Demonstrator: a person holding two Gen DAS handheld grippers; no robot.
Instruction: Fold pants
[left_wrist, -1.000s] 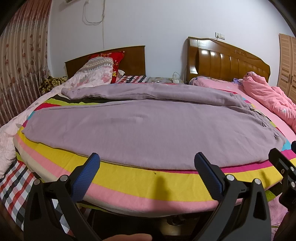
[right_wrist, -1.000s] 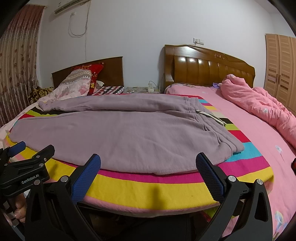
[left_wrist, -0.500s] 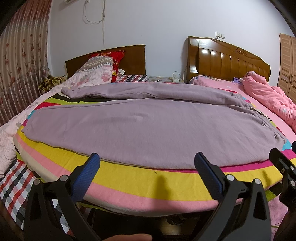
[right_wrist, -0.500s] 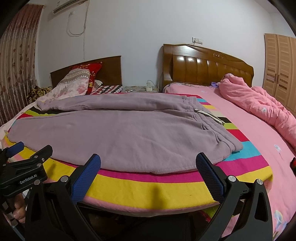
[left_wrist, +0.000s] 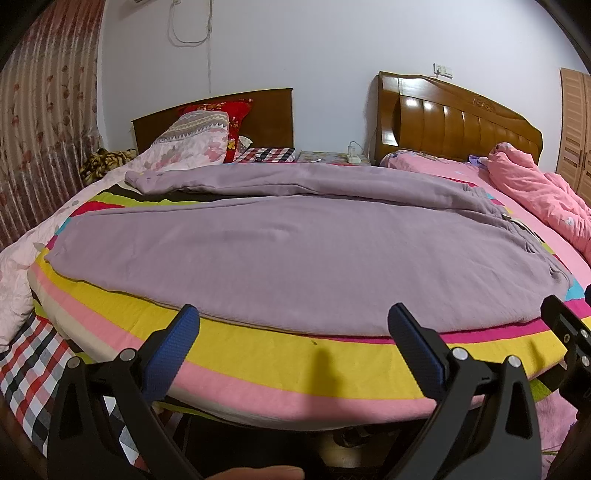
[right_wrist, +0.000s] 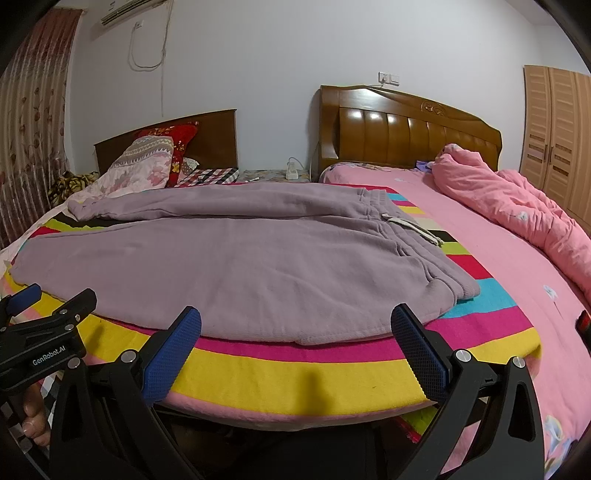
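A pair of mauve sweatpants (left_wrist: 258, 254) lies spread on a striped blanket (left_wrist: 295, 362), legs to the left, waistband with white drawstring (right_wrist: 410, 227) to the right. The far leg (right_wrist: 221, 203) lies apart from the near leg. My left gripper (left_wrist: 293, 321) is open and empty, just short of the near hem edge of the pants. My right gripper (right_wrist: 295, 325) is open and empty, at the blanket's front edge near the waist end (right_wrist: 454, 288). Each gripper shows at the side of the other's view.
A pink quilt (right_wrist: 517, 206) is bunched at the right on the pink bed. Pillows (left_wrist: 192, 144) and two wooden headboards (right_wrist: 406, 125) stand at the back. A curtain (left_wrist: 40, 129) hangs at the left, a wardrobe (right_wrist: 554, 129) at the right.
Both grippers have risen and edged slightly forward toward the pants. Both stay open.
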